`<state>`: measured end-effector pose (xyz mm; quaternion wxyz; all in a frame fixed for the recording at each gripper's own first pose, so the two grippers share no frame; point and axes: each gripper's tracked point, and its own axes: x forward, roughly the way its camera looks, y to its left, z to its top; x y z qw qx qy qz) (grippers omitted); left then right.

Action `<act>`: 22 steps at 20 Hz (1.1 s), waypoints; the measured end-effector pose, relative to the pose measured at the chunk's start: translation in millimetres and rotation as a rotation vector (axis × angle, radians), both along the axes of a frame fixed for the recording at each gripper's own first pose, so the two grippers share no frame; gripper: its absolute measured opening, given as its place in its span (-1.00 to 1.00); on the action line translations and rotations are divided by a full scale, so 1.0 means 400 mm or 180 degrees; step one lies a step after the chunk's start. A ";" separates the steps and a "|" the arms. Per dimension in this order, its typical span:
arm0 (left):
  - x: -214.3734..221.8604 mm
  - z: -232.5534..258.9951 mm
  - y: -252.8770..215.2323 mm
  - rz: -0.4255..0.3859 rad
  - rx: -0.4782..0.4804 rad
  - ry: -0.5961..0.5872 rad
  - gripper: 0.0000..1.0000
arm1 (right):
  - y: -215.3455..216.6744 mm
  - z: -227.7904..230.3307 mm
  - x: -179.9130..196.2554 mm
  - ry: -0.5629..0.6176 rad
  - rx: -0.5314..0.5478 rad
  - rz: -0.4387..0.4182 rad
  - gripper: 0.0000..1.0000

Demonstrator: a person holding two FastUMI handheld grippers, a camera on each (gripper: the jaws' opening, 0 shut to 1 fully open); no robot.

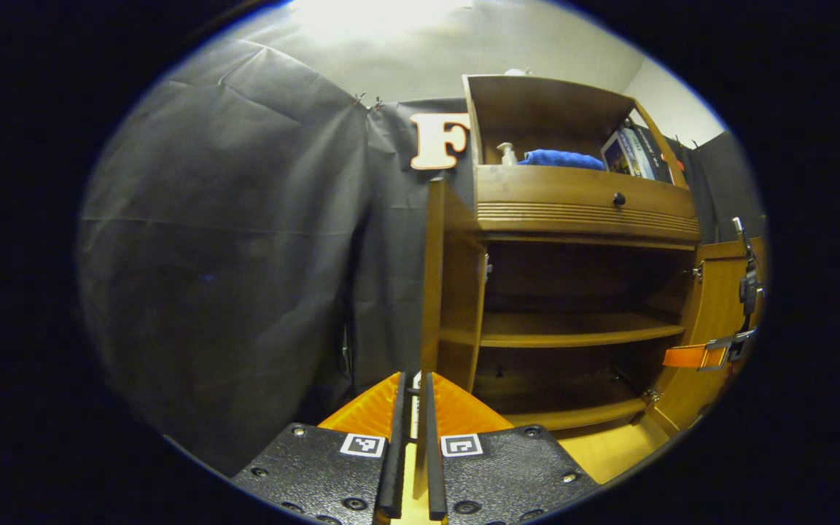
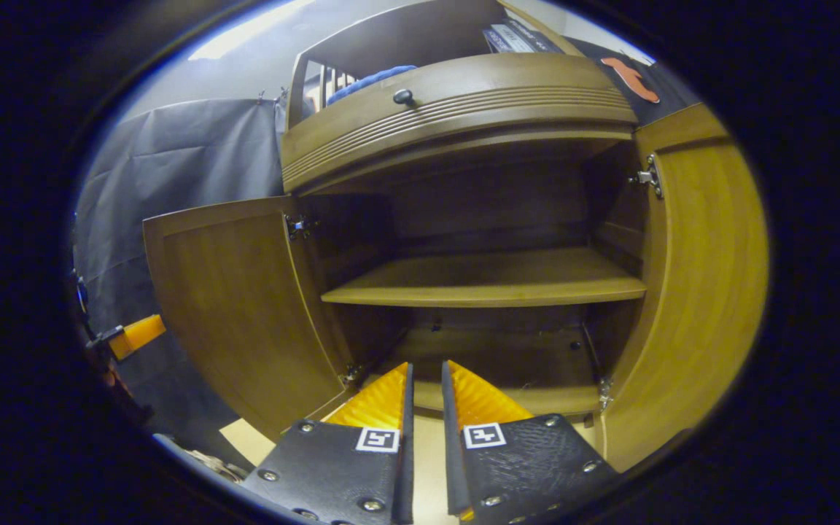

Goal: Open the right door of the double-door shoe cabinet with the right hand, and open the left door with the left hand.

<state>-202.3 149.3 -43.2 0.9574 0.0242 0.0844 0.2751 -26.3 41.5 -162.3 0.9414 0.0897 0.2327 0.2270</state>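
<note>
The wooden shoe cabinet [image 2: 493,281] stands with both doors swung out. I see the left door [image 1: 432,277] edge-on straight ahead in the left gripper view. My left gripper [image 1: 413,378] is closed to a narrow slit at that door's outer edge, on what looks like its small knob. In the right gripper view the same gripper [image 2: 135,334] sits at the outer edge of the left door [image 2: 238,306]. My right gripper [image 2: 426,368] faces the bare lower shelves, fingers nearly together and holding nothing. The right door [image 2: 704,277] stands wide beside it. From the left gripper view, the right gripper [image 1: 671,356] is in front of the right door [image 1: 715,306].
Above the doors runs a drawer with a black knob [image 1: 618,198]. The top shelf holds a blue cloth [image 1: 562,158], a small pump bottle [image 1: 507,153] and some books [image 1: 631,153]. Dark cloth wall [image 1: 230,255] hangs left of the cabinet. A light wooden floor [image 1: 609,445] lies in front.
</note>
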 end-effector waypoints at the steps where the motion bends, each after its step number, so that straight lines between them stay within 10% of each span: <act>1: 0.017 0.007 -0.023 -0.0051 0.0006 -0.0020 -0.57 | -0.016 0.005 -0.004 -0.0020 -0.0018 -0.0016 -0.64; 5: 0.098 0.006 -0.120 -0.0308 -0.0030 -0.0057 -0.88 | -0.095 0.044 -0.012 -0.0178 -0.0177 -0.0127 -0.65; 22: 0.380 0.026 -0.513 -0.1741 -0.0342 -0.0240 -0.72 | -0.293 0.208 -0.070 -0.0596 -0.0483 -0.0928 -0.65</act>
